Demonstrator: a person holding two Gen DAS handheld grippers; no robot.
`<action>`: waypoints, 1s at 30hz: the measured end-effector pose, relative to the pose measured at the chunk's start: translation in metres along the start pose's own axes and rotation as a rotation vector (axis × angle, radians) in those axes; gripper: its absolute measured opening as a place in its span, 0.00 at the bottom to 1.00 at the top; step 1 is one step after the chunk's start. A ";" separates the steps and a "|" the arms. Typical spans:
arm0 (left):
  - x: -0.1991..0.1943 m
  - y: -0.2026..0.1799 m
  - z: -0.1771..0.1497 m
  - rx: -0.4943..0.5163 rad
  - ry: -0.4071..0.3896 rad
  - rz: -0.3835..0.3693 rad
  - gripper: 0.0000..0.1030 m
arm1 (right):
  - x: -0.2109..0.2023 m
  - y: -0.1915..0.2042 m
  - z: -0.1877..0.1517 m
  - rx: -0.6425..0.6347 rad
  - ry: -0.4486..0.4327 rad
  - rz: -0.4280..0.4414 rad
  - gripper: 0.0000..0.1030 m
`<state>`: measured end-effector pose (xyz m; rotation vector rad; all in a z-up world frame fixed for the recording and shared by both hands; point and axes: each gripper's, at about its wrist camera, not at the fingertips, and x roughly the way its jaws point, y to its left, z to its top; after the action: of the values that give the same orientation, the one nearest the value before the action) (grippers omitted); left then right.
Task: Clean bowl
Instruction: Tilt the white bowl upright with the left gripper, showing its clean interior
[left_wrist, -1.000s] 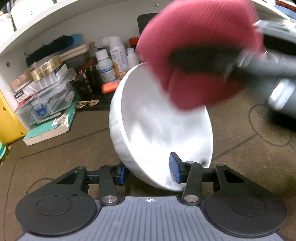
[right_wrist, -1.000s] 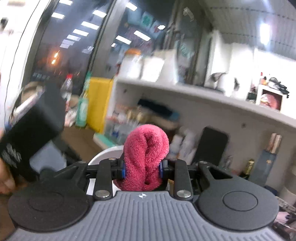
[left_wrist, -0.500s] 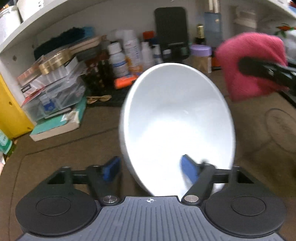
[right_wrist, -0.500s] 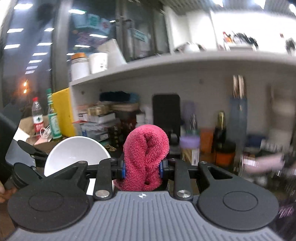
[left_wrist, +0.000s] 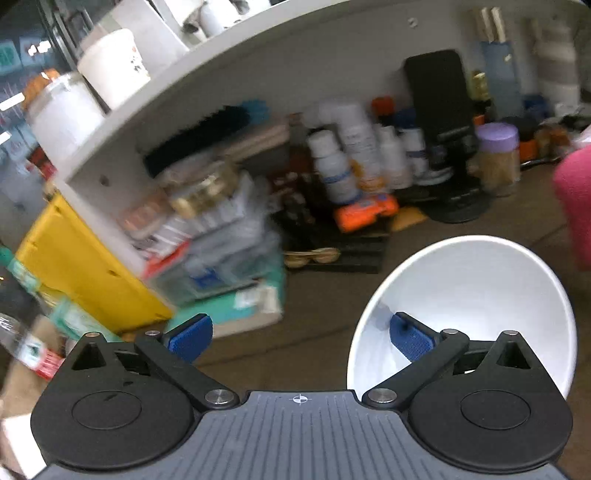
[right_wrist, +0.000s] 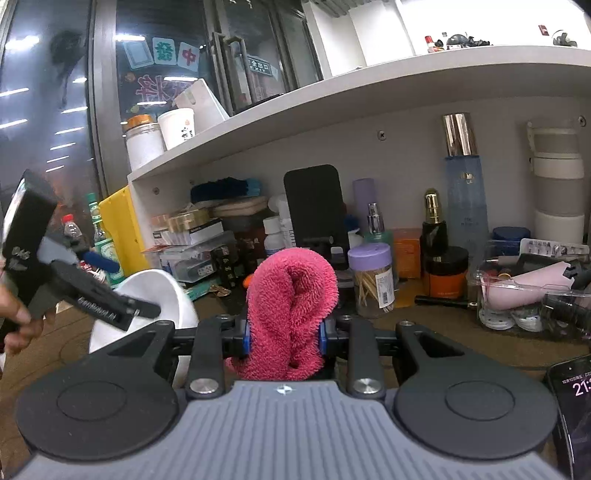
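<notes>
The white bowl (left_wrist: 476, 295) lies low on the right in the left wrist view, its inside facing me. My left gripper (left_wrist: 300, 338) has its jaws opening wide. The right pad (left_wrist: 410, 339) is over the bowl's inside, while the left pad (left_wrist: 190, 336) stands far outside the rim; neither presses on it. A red towel (right_wrist: 291, 306) is bunched between the pads of my right gripper (right_wrist: 284, 338), which is shut on it. The towel (left_wrist: 576, 206) also shows at the right edge of the left wrist view. In the right wrist view the bowl (right_wrist: 166, 291) sits tilted at the left, behind the left gripper.
A white shelf (right_wrist: 332, 92) runs over a cluttered back row: bottles (left_wrist: 336, 170), a black phone stand (right_wrist: 314, 206), a purple-lidded jar (right_wrist: 371, 284). A yellow box (left_wrist: 77, 269) stands far left. A phone (right_wrist: 572, 406) lies at the right. A person's hand (right_wrist: 18, 321) holds the left gripper.
The left jaws have spread wide and let go of the bowl's rim. The bowl now sits lower and to the right. The towel has pulled away from the bowl to the right.
</notes>
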<state>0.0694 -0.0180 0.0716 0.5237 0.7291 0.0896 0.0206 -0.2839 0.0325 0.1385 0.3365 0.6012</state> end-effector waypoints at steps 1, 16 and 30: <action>0.003 0.002 -0.001 0.009 0.007 0.024 1.00 | -0.001 0.001 0.000 -0.001 -0.001 0.004 0.30; -0.075 0.001 -0.022 0.196 -0.089 -0.138 1.00 | 0.000 0.004 -0.001 0.001 0.020 0.035 0.30; -0.044 -0.085 -0.038 0.622 -0.063 -0.239 0.74 | 0.006 0.006 -0.007 0.005 0.059 0.073 0.31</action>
<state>0.0035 -0.0868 0.0335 1.0207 0.7492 -0.3874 0.0198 -0.2749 0.0256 0.1390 0.3911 0.6774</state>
